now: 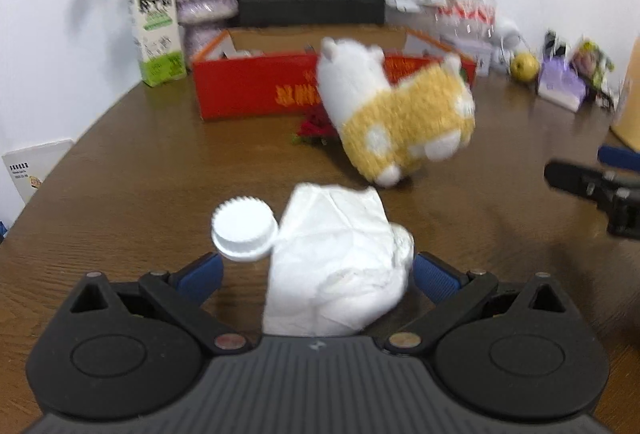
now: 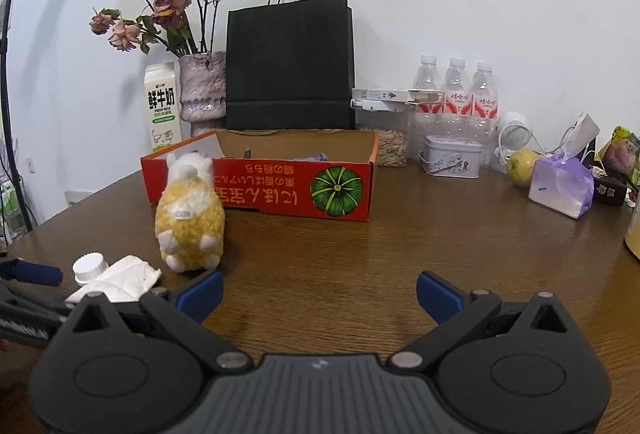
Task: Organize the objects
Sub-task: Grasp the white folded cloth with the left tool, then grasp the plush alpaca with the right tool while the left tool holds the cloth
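A crumpled white tissue (image 1: pixel 336 266) lies on the brown table between the wide-apart blue fingers of my left gripper (image 1: pixel 316 274), which is open around it. A white ribbed bottle cap (image 1: pixel 244 230) sits against the tissue's left side. Just beyond stands a yellow and white plush alpaca (image 1: pixel 400 118), blurred, with a small red flower (image 1: pixel 316 126) behind it. An open red cardboard box (image 1: pixel 256 86) sits farther back. My right gripper (image 2: pixel 320 294) is open over bare table, right of the alpaca (image 2: pixel 190 218), the cap (image 2: pixel 90 268) and the tissue (image 2: pixel 120 280).
Along the wall stand a milk carton (image 2: pixel 162 106), a vase of dried roses (image 2: pixel 202 86), a black paper bag (image 2: pixel 290 66) and water bottles (image 2: pixel 456 94). A tin (image 2: pixel 452 156), a yellow-green fruit (image 2: pixel 522 162) and a purple tissue pack (image 2: pixel 560 186) sit at the right.
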